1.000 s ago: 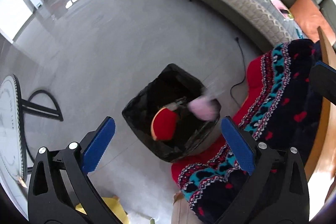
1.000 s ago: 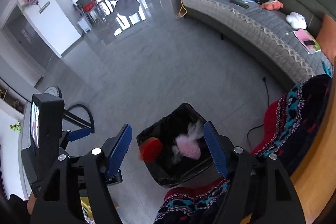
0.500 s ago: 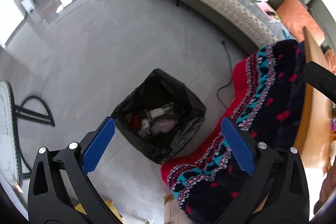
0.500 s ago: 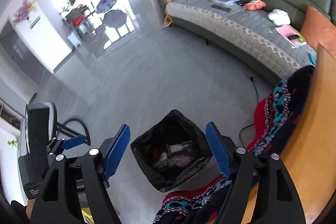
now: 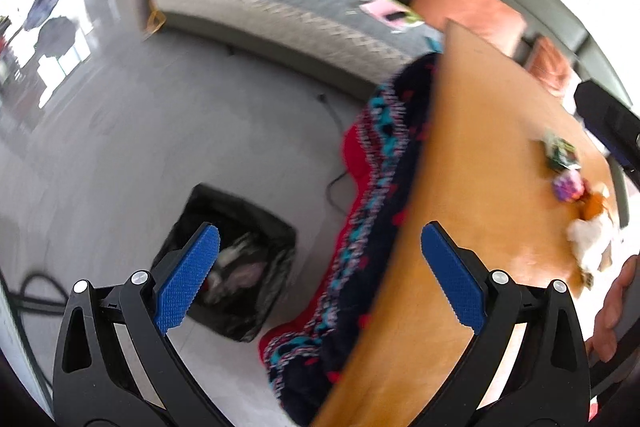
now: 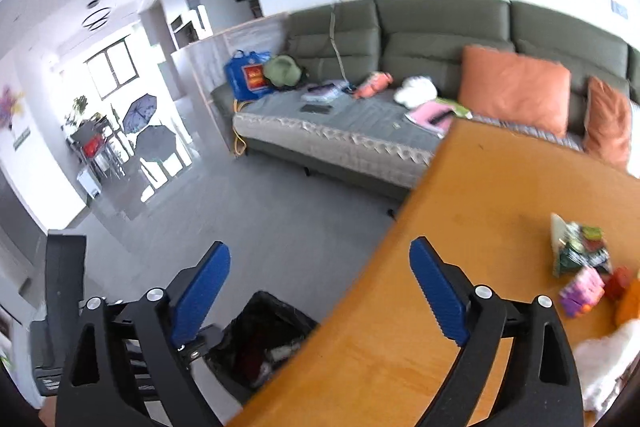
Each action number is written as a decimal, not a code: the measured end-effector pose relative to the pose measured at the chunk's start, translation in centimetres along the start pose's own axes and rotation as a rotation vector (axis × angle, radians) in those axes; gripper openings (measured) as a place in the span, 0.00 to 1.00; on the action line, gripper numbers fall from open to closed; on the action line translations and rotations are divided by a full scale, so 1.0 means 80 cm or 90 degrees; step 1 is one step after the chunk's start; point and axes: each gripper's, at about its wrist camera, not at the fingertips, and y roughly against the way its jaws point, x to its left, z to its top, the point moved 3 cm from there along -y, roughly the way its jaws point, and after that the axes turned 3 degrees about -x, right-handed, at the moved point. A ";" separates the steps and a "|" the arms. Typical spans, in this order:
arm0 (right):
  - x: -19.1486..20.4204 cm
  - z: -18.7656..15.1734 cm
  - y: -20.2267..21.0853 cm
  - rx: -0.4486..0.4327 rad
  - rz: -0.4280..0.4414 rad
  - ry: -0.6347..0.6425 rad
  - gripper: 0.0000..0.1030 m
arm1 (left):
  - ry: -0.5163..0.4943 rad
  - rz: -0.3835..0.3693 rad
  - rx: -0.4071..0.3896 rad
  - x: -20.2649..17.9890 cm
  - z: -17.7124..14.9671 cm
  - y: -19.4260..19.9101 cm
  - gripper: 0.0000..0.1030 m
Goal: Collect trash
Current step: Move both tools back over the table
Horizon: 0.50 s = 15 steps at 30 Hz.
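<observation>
Grey floor tiles and a long green sofa (image 6: 440,27) fill the background, and both views have swung from looking down into the black-lined trash bin (image 5: 230,263) toward the orange wooden table (image 6: 460,227), which a second ago showed only as an edge. The red and pink pieces seen falling then now lie inside the bin among pale scraps, though blur keeps them from being told apart.

Left gripper (image 5: 320,275) stands spread wide with nothing between its blue pads. Right gripper (image 6: 320,287) is likewise released; its jaws have just been opening further, and nothing sits between them.

More trash now shows on the table: a green wrapper (image 6: 580,247), a pink-purple packet (image 6: 580,291) and white crumpled tissue (image 5: 592,239), the last cut off at the right view's edge. A patterned red-and-blue blanket (image 5: 376,195) hangs off the table's side, smeared by motion. A hand (image 5: 616,307) is partly visible at the left view's rim.
</observation>
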 end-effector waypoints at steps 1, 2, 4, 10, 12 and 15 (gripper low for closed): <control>-0.012 0.000 0.007 0.002 -0.014 0.003 0.89 | -0.015 -0.009 -0.002 -0.019 0.002 0.000 0.95; -0.022 0.000 0.015 -0.002 -0.024 0.004 0.89 | -0.026 -0.016 -0.002 -0.032 0.004 0.000 0.95; -0.055 -0.002 0.038 -0.013 -0.048 -0.007 0.93 | -0.059 -0.033 -0.006 -0.074 0.006 0.000 0.95; -0.141 -0.016 0.089 -0.029 -0.113 -0.046 0.95 | -0.136 -0.080 -0.001 -0.177 -0.006 -0.004 0.95; -0.166 -0.018 0.101 -0.035 -0.131 -0.060 0.95 | -0.162 -0.094 0.004 -0.213 -0.011 -0.007 0.95; -0.206 -0.025 0.123 -0.042 -0.165 -0.070 0.95 | -0.200 -0.113 0.010 -0.266 -0.021 -0.011 0.95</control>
